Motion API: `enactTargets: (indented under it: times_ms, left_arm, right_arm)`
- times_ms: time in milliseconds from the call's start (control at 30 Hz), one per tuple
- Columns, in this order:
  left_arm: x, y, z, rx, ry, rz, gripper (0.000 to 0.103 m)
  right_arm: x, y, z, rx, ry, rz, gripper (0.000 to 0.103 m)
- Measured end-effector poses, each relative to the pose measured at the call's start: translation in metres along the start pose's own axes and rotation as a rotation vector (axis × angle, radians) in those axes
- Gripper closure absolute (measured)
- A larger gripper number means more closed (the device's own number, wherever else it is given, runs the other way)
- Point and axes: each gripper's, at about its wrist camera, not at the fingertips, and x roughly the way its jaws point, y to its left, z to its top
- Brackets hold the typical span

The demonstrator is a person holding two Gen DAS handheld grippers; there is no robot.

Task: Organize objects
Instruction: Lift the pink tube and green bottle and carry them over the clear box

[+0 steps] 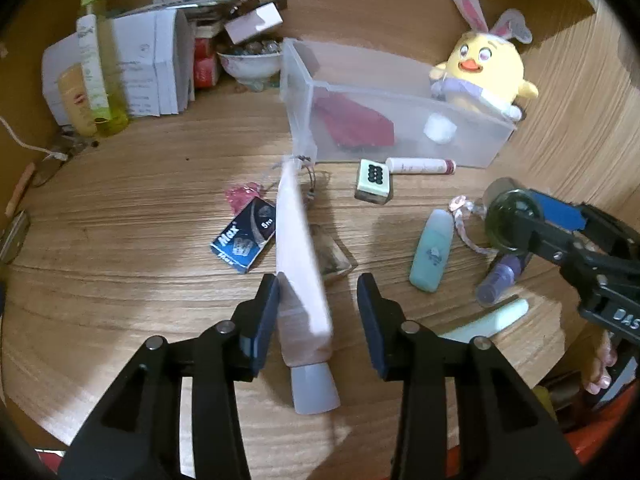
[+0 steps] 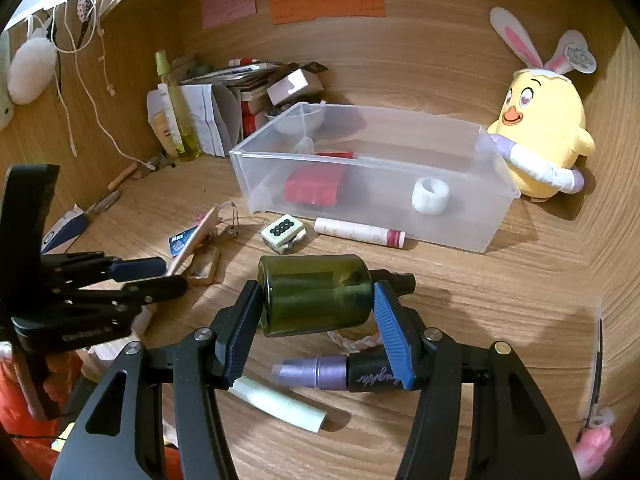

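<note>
My right gripper (image 2: 318, 300) is shut on a dark green bottle (image 2: 316, 294), held sideways above the desk; it also shows in the left wrist view (image 1: 510, 216). My left gripper (image 1: 318, 292) is open around a pale pink tube (image 1: 298, 248) with a grey cap; the tube leans against the left finger and is blurred. A clear plastic bin (image 2: 472, 216) stands behind, holding a red pouch (image 2: 314, 186) and a white roll (image 2: 430, 196). On the desk lie a mahjong tile (image 2: 283, 232), a lip balm stick (image 2: 360, 232), a purple tube (image 2: 340, 372) and a pale green tube (image 2: 280, 402).
A yellow chick plush (image 2: 544, 132) sits against the bin's right end. White boxes, a yellow-green bottle (image 2: 178, 112) and a bowl (image 1: 250, 64) crowd the back left corner. A blue staples box (image 1: 244, 240), a teal tube (image 1: 430, 256) and a braided band (image 2: 354, 338) lie on the desk.
</note>
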Motion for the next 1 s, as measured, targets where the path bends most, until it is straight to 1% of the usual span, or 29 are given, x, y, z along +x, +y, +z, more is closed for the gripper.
enactTargets:
  times_ms: [67,100,133,167,200,233,300,333,433,567,800,867,900,933,1000]
  left_arm:
    - [0.007,0.002,0.002,-0.001,0.013,0.005,0.064]
    - [0.007,0.003,0.002,0.001,-0.001,0.015,0.064]
    - [0.008,0.004,0.003,-0.001,0.001,0.015,0.068]
    - [0.008,0.005,0.004,-0.005,-0.001,0.010,0.073]
    - [0.008,0.007,0.004,-0.012,0.001,-0.005,0.076]
    - [0.008,0.009,0.005,-0.020,0.000,-0.016,0.082]
    - [0.005,0.011,0.003,-0.025,-0.007,-0.007,0.089]
    - [0.003,0.011,0.003,-0.026,-0.011,-0.001,0.097]
    - [-0.005,0.013,0.003,-0.039,-0.026,-0.017,0.098]
    - [-0.018,0.010,0.007,-0.035,-0.065,0.000,0.098]
    - [-0.043,-0.003,0.021,-0.008,-0.143,-0.030,0.098]
    - [-0.049,-0.006,0.026,-0.002,-0.169,-0.039,0.098]
    - [-0.051,-0.008,0.030,0.001,-0.185,-0.044,0.098]
    - [-0.053,-0.010,0.033,0.001,-0.197,-0.048,0.098]
    - [-0.055,-0.013,0.037,0.005,-0.212,-0.053,0.098]
  right_arm:
    - [0.000,-0.001,0.001,0.001,-0.001,0.000,0.050]
    - [0.000,-0.001,0.001,0.001,-0.002,0.000,0.050]
    - [0.000,-0.001,0.001,0.002,-0.002,0.000,0.050]
    - [0.000,-0.002,0.001,0.001,-0.003,0.001,0.050]
    - [0.000,-0.002,0.001,0.001,-0.005,-0.001,0.050]
    - [0.000,-0.003,0.002,0.000,-0.006,-0.003,0.050]
    - [0.001,-0.005,0.002,0.002,-0.005,-0.008,0.050]
    - [0.002,-0.005,0.002,0.004,-0.005,-0.007,0.050]
    - [0.002,-0.008,0.004,0.011,-0.008,-0.008,0.050]
    - [0.001,-0.010,0.007,0.012,-0.022,-0.011,0.050]
    - [-0.009,-0.014,0.019,0.016,-0.073,-0.026,0.050]
    - [-0.012,-0.016,0.023,0.017,-0.089,-0.030,0.052]
    - [-0.013,-0.017,0.026,0.018,-0.098,-0.033,0.056]
    - [-0.015,-0.018,0.028,0.017,-0.105,-0.036,0.066]
    - [-0.015,-0.021,0.034,0.015,-0.109,-0.033,0.069]
